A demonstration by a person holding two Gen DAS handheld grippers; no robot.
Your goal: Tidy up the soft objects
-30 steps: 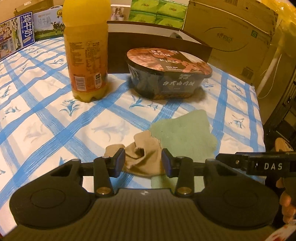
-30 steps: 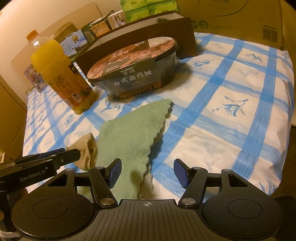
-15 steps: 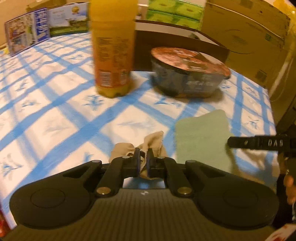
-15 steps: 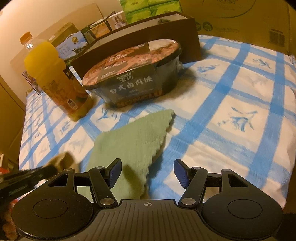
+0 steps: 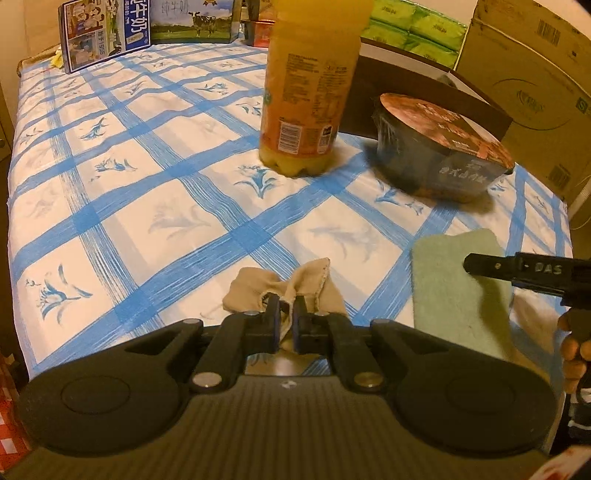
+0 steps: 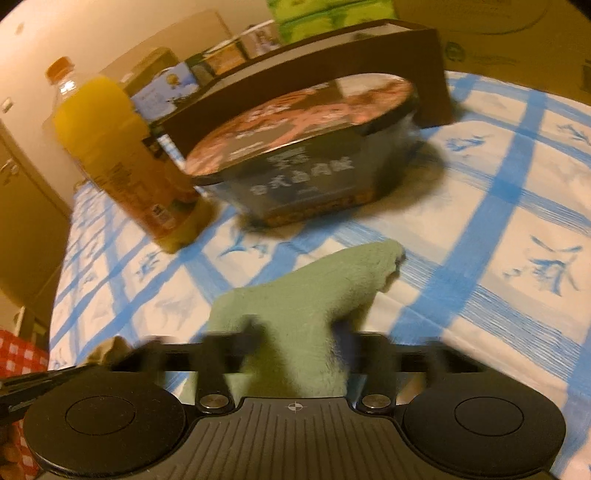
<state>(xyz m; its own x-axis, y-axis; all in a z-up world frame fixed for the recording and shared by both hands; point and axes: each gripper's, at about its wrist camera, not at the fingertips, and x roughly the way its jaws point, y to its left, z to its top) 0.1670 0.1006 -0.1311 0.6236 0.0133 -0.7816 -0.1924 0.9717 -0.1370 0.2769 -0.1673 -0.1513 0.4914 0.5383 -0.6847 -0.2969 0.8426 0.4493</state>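
A crumpled beige cloth (image 5: 251,291) lies on the blue-checked tablecloth (image 5: 129,184) near the front edge, and my left gripper (image 5: 286,317) is shut on its bunched middle. To its right lies a green cloth (image 5: 454,280), with a finger of my right gripper reaching over it. In the right wrist view the green cloth (image 6: 317,288) is pulled up into a ridge between the blurred fingers of my right gripper (image 6: 297,332), whose jaws are closing and pinching it. The beige cloth (image 6: 110,349) shows at the lower left there.
An orange juice bottle (image 5: 306,92) and a dark instant-noodle bowl (image 5: 439,147) stand behind the cloths, in front of a brown box (image 5: 424,92). Milk cartons (image 5: 103,33), green tissue packs (image 5: 413,33) and a large cardboard box (image 5: 532,92) line the far side.
My left gripper closed on the beige cloth and dragged it left, away from the green cloth. My right gripper moved forward over the green cloth and its fingers came together on it.
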